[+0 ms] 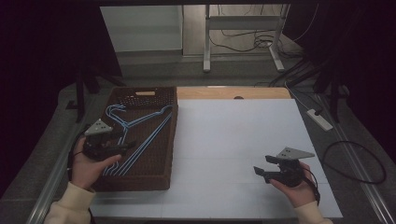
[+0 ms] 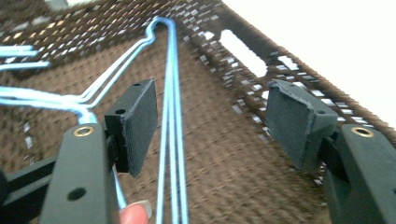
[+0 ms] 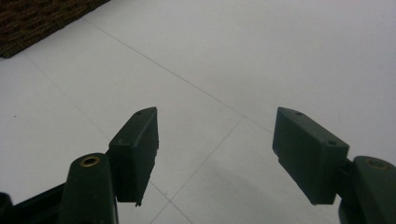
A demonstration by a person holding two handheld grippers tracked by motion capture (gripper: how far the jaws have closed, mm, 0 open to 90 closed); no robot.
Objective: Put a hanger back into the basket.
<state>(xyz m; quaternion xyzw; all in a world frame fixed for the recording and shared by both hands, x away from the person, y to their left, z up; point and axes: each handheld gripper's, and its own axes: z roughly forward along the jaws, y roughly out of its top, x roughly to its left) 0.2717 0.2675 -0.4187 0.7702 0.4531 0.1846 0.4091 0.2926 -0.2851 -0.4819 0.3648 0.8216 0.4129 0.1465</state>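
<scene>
Nearest the bottom edge of the high view, two cream sleeves come in, each hand gripping a black tool. The right tool [image 1: 259,172] is held low over the bare white desk [image 1: 233,140] near its front right part, jaws pointing left toward the middle; in the right gripper view its two jaws stand wide apart with nothing between them, white surface with thin seam lines beneath, and a corner of the brown weave at top left. The left tool [image 1: 128,147] sits over the front left part of a brown woven basket [image 1: 170,140], which lies along the desk's left side. In the left gripper view its jaws are likewise spread wide and grip nothing; several thin blue wires of the hangers [image 2: 172,140] run up between them, nearer the left jaw, lying on the basket floor. A fingertip [image 2: 135,213] shows at the bottom of that view. Farther in, the light blue wire hangers [image 1: 140,135] lie stacked flat in the basket, long bars running diagonally, hooks toward the far left corner. The basket's far wall has a handle slot. Beyond the desk are a wooden strip, metal legs, cables and a power strip [image 1: 320,119] on the floor.
</scene>
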